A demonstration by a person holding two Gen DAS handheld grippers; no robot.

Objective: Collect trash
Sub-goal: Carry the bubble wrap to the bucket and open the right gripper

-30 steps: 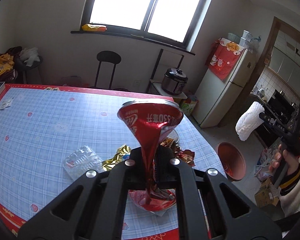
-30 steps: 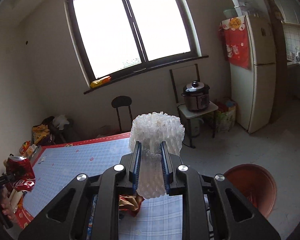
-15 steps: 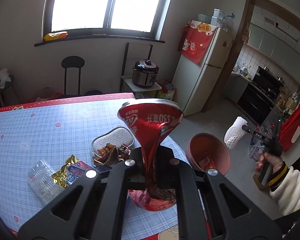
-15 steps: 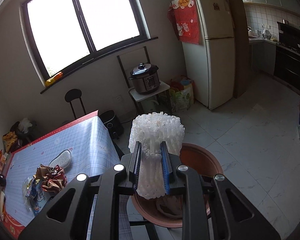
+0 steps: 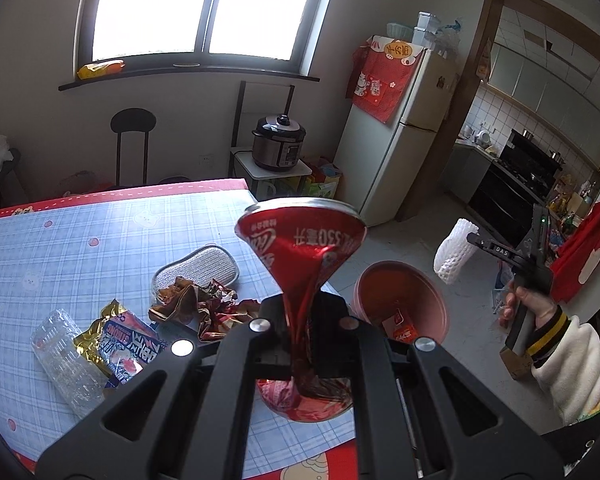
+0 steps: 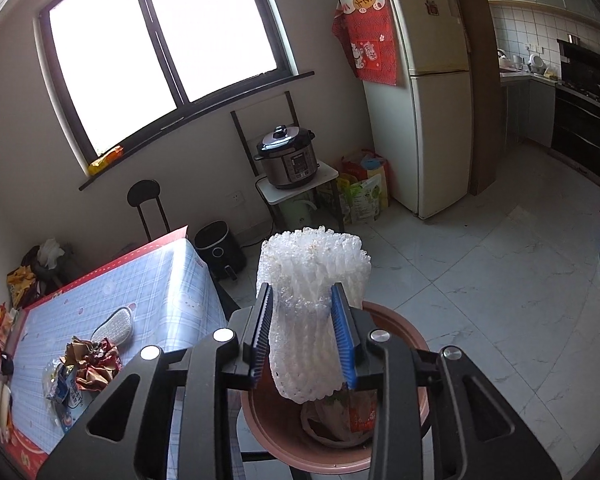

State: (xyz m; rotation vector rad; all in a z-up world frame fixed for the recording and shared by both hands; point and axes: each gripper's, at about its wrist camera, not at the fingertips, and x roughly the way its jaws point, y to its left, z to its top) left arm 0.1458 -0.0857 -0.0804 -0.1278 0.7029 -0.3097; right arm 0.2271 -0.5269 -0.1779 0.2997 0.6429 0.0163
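- The left gripper (image 5: 302, 320) is clamped tight on a crushed red soda can (image 5: 302, 246); the pinched waist of the can sits between the jaws, its flared top rim stands above them and its squashed base hangs below.
- The can hangs over the near right corner of the table (image 5: 100, 232), which wears a blue checked cloth with a red border.
- On that cloth, left of the can, lies more trash: a crumpled brown and red wrapper (image 5: 198, 304), a gold-edged snack packet (image 5: 120, 340) and a clear plastic tray (image 5: 66, 360) at the near left.
- A grey mesh pad (image 5: 204, 268) lies just behind the crumpled wrapper.
- The right gripper (image 6: 303, 334) has a white foam fruit net (image 6: 312, 288) between its blue pads; its jaws have just been opening, and the net now sits between them fuller and less squeezed, its sides touching both pads.
- The net hangs directly above the terracotta-coloured bin (image 6: 418, 344) on the floor, its lower end over the bin's mouth.
- The bin already holds some rubbish, among it a pale bag and a red packet.
- From the left wrist view the bin (image 5: 400, 276) stands on the floor just right of the table, and a hand (image 5: 528, 306) in a white sleeve with a dark striped cuff grips the right tool's handle, the foam net (image 5: 454, 256) above the bin's far right rim.
- Against the far wall stand a pressure cooker (image 6: 288, 156) on a small stand and a cream refrigerator (image 6: 428, 92) to its right.
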